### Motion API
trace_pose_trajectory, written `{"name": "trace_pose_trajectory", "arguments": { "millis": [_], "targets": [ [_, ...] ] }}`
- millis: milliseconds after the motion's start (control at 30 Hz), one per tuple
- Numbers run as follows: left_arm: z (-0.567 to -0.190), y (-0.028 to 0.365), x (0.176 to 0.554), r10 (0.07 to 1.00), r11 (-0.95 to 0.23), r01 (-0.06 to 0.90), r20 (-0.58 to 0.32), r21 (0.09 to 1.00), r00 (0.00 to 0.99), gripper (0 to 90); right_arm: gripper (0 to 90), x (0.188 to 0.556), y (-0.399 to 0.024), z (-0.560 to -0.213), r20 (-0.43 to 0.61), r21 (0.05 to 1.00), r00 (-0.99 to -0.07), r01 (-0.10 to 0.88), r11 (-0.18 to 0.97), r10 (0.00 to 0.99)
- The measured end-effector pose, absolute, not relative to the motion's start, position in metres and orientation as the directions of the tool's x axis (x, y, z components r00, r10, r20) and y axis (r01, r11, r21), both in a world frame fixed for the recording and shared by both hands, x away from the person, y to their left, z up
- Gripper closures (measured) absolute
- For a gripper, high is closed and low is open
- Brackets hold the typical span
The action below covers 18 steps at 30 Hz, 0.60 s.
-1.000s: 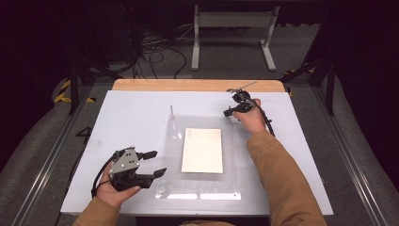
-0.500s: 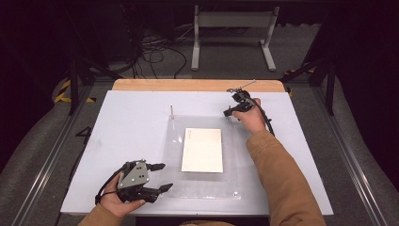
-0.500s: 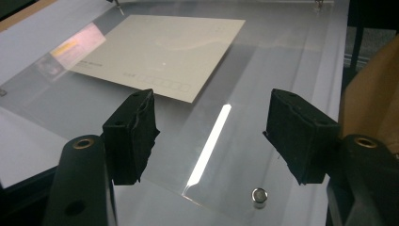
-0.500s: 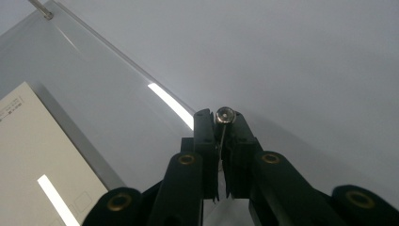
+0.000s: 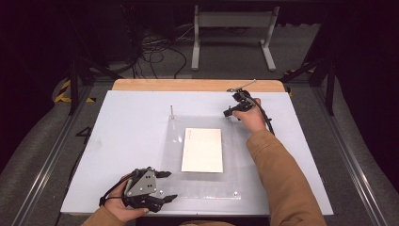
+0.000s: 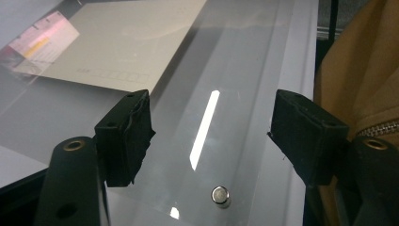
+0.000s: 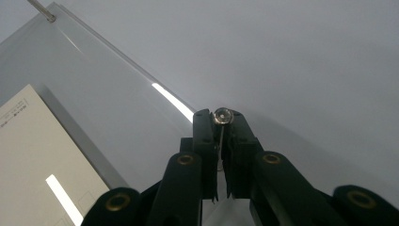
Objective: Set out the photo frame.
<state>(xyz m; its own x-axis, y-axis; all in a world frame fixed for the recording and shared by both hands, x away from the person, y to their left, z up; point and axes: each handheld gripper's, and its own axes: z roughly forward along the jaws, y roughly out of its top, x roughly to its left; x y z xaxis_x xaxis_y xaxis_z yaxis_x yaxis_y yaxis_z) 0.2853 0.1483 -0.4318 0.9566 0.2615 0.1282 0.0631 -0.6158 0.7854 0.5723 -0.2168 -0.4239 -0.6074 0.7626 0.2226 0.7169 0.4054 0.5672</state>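
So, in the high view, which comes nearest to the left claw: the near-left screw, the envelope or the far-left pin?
From the left claw:
1. Near-left screw, right between its jaws.
2. Envelope, mid-sheet, farther up and right.
3. Far-left pin, at the sheet's far corner.

My white tabletop [image 5: 117,141] sits on grey carpet [image 5: 329,70]; a white stand [image 5: 233,35] and tangled cables [image 5: 157,47] lie top centre, in darkness.

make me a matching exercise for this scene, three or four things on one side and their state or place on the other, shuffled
Things:
1. left claw
2. right claw
3. cream paper envelope
4. near-left silver metal pin

States:
A. lying under the clear acrylic sheet
B. open, nothing gripped
C. shut on the far-right silver pin
D. standing between open jaws

Pairs: 1-B, 2-C, 3-A, 4-D
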Motion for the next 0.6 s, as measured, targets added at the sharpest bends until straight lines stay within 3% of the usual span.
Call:
{"name": "trace_pose_trajectory", "arguments": {
  "millis": [300, 600],
  "targets": [
    [-0.4362, 0.1417, 0.2822, 0.227, -0.654, 0.017, 0.176, 0.756, 0.958, 28.7, 84.3, 0.5732, -0.2175, -0.4241, 0.235, 0.561, -0.605, 0.724, 0.402, 0.761],
    [-0.441, 0.1381, 0.2821, 0.216, -0.682, -0.009, 0.213, 0.732, 0.953, 19.3, 83.9, 0.574, -0.2183, -0.4245, 0.249, 0.557, -0.601, 0.73, 0.395, 0.76]
  ]
}}
